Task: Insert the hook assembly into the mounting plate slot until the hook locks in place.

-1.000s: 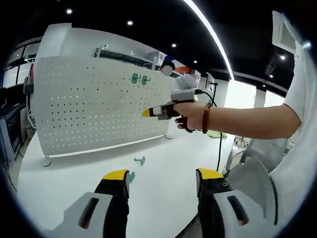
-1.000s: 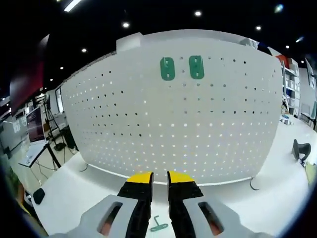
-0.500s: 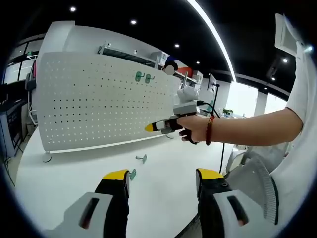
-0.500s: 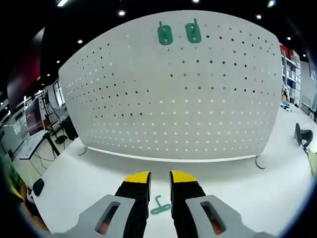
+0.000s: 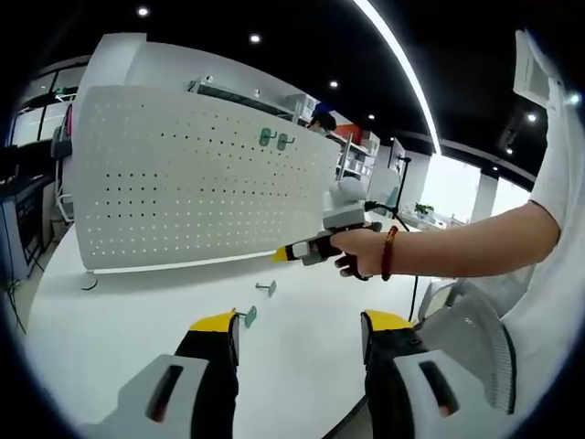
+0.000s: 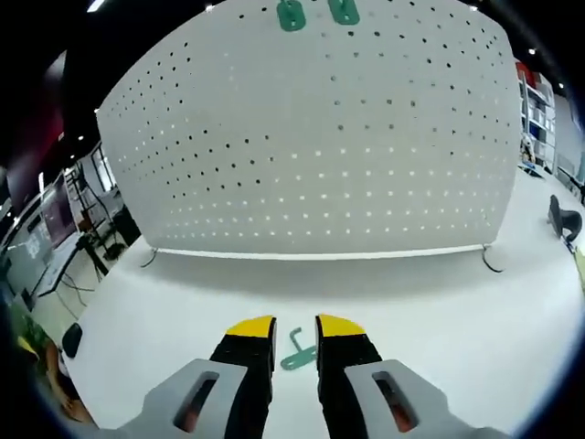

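Observation:
A white pegboard stands upright on the white table. Two green hooks hang side by side near its top. Two more green hooks lie flat on the table, one farther out and one close to my left jaw tip. My left gripper is open and holds nothing. A hand holds my right gripper low over the table; its jaws stand a narrow gap apart, open, with a loose green hook lying on the table just past the tips.
The pegboard rests on small wire feet. A black object sits at the table's right end. The person's arm with a red bracelet crosses the left gripper view. Shelving and desks stand behind the board.
My right gripper has come down from facing the board to just above the table, and the loose hook now lies between its tips. Its jaw gap looks slightly wider. The left gripper is unchanged.

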Available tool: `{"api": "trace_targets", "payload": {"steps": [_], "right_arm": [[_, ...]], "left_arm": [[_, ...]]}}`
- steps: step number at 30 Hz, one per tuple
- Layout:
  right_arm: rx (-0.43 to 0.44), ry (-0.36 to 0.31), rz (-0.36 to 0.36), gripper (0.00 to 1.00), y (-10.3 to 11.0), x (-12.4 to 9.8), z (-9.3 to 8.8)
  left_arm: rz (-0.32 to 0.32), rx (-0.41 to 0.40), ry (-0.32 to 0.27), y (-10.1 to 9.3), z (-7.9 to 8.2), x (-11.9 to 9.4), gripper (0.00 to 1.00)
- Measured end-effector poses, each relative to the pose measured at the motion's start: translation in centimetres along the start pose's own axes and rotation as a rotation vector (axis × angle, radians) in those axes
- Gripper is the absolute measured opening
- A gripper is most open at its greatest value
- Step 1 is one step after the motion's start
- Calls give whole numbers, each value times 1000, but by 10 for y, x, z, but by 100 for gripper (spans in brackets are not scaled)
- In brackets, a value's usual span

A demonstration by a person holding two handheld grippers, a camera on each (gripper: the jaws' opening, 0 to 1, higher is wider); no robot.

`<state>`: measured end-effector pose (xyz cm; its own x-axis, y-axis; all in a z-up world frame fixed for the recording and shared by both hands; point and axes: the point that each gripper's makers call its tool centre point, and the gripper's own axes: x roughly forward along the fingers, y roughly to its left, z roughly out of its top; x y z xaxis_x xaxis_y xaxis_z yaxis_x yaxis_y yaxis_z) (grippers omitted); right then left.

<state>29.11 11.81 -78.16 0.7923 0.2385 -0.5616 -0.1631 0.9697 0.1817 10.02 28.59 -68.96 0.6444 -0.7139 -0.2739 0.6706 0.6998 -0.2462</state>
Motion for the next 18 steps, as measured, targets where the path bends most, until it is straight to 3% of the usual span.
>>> {"api": "trace_targets", "payload": {"steps": [18], "right_arm": [[77,119,8,26,-1,18,-40]], "left_arm": [[8,-16,21,9,-6,5,55]]}}
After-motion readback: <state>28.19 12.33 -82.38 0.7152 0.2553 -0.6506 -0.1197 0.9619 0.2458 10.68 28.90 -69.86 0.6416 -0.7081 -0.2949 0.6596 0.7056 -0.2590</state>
